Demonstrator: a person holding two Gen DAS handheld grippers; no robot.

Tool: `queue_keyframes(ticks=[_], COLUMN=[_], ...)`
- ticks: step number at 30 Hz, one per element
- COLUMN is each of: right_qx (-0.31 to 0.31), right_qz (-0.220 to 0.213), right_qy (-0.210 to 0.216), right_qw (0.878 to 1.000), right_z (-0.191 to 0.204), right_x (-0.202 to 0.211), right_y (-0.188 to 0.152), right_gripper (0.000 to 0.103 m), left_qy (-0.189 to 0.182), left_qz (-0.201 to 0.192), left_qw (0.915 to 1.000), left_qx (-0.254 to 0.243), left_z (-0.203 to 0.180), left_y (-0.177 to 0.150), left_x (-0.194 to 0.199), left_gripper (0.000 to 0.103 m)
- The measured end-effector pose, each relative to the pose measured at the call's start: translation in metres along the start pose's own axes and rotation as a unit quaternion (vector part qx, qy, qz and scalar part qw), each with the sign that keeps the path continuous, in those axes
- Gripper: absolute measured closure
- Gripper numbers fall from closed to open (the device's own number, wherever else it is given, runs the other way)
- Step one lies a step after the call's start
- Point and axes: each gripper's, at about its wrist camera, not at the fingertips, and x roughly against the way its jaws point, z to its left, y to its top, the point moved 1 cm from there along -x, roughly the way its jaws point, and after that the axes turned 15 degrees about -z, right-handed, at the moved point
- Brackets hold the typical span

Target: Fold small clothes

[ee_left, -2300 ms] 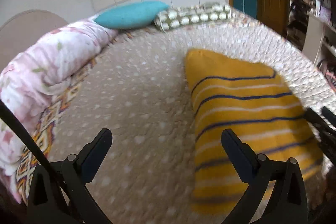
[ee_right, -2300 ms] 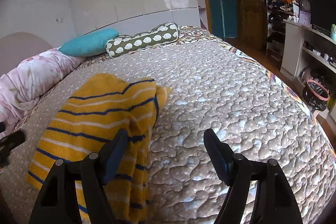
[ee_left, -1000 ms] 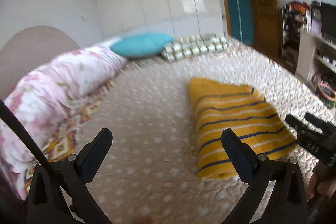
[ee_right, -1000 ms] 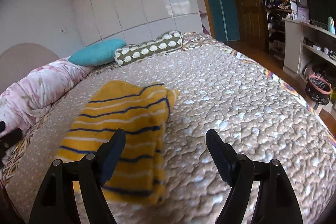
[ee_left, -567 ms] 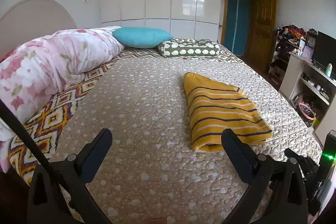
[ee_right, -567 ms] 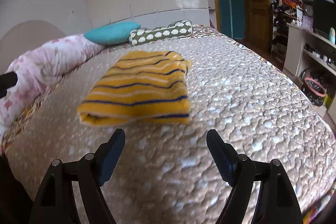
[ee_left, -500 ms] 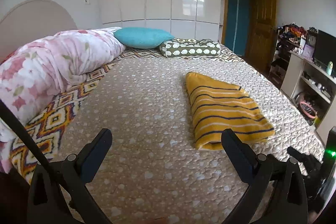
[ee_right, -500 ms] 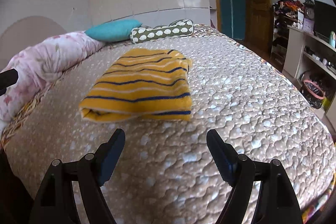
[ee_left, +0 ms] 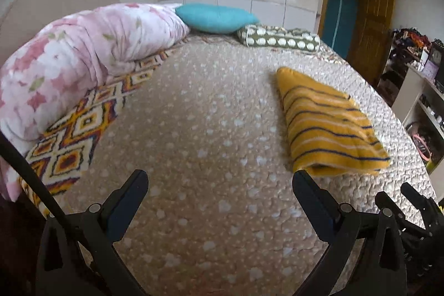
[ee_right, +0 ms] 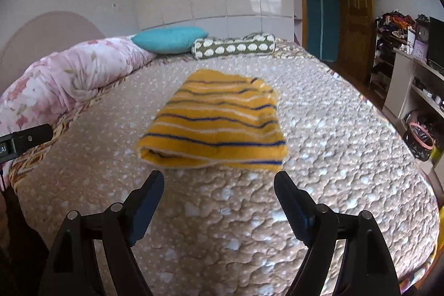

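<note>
On the bed (ee_right: 347, 157), a folded yellow striped garment (ee_right: 216, 124) lies flat.

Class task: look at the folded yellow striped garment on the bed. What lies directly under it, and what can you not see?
The yellow striped garment rests on the beige quilted bedspread. Its open fold edge shows inner layers of the same fabric. The quilt patch beneath it, and anything tucked inside the fold, is covered.

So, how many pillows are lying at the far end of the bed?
2. The teal pillow lies at the far end, next to the pink floral quilt. The green bolster with white spots lies just to its right. Others may be hidden behind the quilt.
</note>
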Motion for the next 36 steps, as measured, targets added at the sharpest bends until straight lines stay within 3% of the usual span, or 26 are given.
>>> queue_keyframes(ticks=[11, 22, 36], right_qx=[-0.038, -0.032, -0.032], right_qz=[0.012, 0.031, 0.031], right_qy=[-0.014, -0.013, -0.013], right_qw=[0.999, 0.999, 0.999], right_z=[-0.022, -0.018, -0.018], right_x=[-0.002, -0.012, -0.011], right_y=[-0.009, -0.022, -0.024], right_gripper=[0.018, 0.018, 0.018], left_qy=[-0.011, -0.013, -0.018], left_qz=[0.022, 0.067, 0.069], left_qw=[0.9994, 0.9974, 0.9972], left_qx=[-0.023, -0.025, -0.022], left_z=[-0.018, -0.022, -0.023], left_y=[-0.009, -0.025, -0.027], left_x=[-0.008, -0.026, -0.024], left_gripper=[0.000, 0.000, 0.000])
